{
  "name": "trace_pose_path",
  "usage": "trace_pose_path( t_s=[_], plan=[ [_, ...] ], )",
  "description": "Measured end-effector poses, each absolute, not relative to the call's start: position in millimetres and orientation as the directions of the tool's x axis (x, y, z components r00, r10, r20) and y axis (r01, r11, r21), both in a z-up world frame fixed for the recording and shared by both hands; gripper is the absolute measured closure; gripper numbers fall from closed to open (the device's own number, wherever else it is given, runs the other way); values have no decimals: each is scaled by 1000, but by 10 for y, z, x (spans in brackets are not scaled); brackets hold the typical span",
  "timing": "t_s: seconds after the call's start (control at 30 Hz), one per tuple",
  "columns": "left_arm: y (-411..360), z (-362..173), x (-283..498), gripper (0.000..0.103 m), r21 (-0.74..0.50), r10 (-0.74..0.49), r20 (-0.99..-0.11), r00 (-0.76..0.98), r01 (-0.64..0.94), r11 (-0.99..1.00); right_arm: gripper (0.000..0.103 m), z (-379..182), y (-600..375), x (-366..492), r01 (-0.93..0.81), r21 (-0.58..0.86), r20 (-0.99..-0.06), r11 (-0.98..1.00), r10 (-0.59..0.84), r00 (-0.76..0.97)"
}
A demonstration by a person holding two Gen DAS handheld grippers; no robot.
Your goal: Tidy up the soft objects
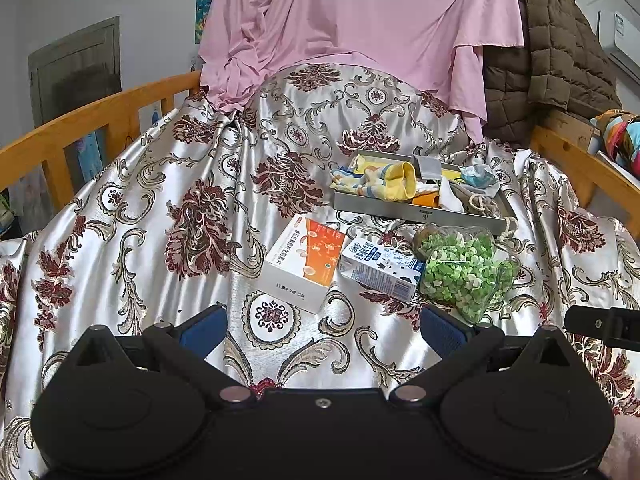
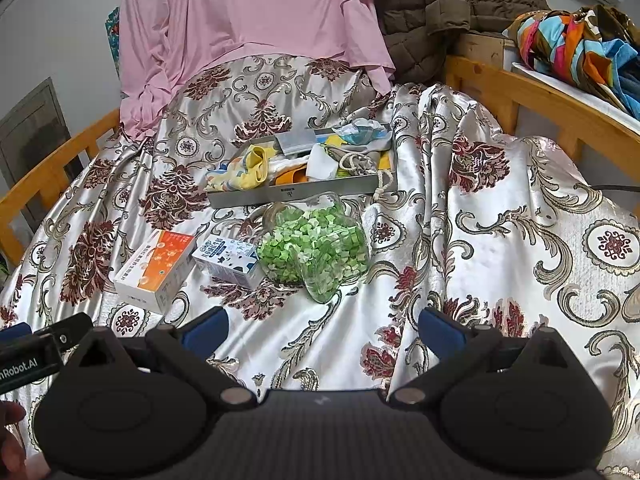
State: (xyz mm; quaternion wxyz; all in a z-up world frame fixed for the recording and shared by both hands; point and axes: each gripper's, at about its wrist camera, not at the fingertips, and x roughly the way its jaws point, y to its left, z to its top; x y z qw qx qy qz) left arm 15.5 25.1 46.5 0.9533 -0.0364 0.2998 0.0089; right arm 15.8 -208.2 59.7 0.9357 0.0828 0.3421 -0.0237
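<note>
A grey metal tray (image 1: 400,206) (image 2: 256,196) lies on the patterned bedspread and holds several soft things: a yellow striped sock (image 1: 394,182) (image 2: 248,168), a white cloth (image 2: 320,164), a blue-white crumpled cloth (image 1: 480,176) (image 2: 360,128) and a beige drawstring pouch (image 2: 356,162). My left gripper (image 1: 324,330) is open and empty, low over the bedspread in front of the boxes. My right gripper (image 2: 324,330) is open and empty, in front of the jar.
Before the tray lie an orange-white box (image 1: 306,260) (image 2: 158,268), a blue-white milk carton (image 1: 380,268) (image 2: 228,258) and a clear jar of green pieces (image 1: 464,268) (image 2: 316,248). Wooden bed rails (image 1: 92,120) (image 2: 540,92) stand on both sides. A pink sheet (image 1: 360,20) hangs behind.
</note>
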Motion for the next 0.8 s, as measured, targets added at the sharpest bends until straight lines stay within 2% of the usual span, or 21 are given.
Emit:
trace_pose_path(
  t_s=[0.8],
  plan=[
    [249,429,161,1,-67,-11,-577,816,-34,997,0,550,-2081,174,111,137,-652,984,5,758]
  ],
)
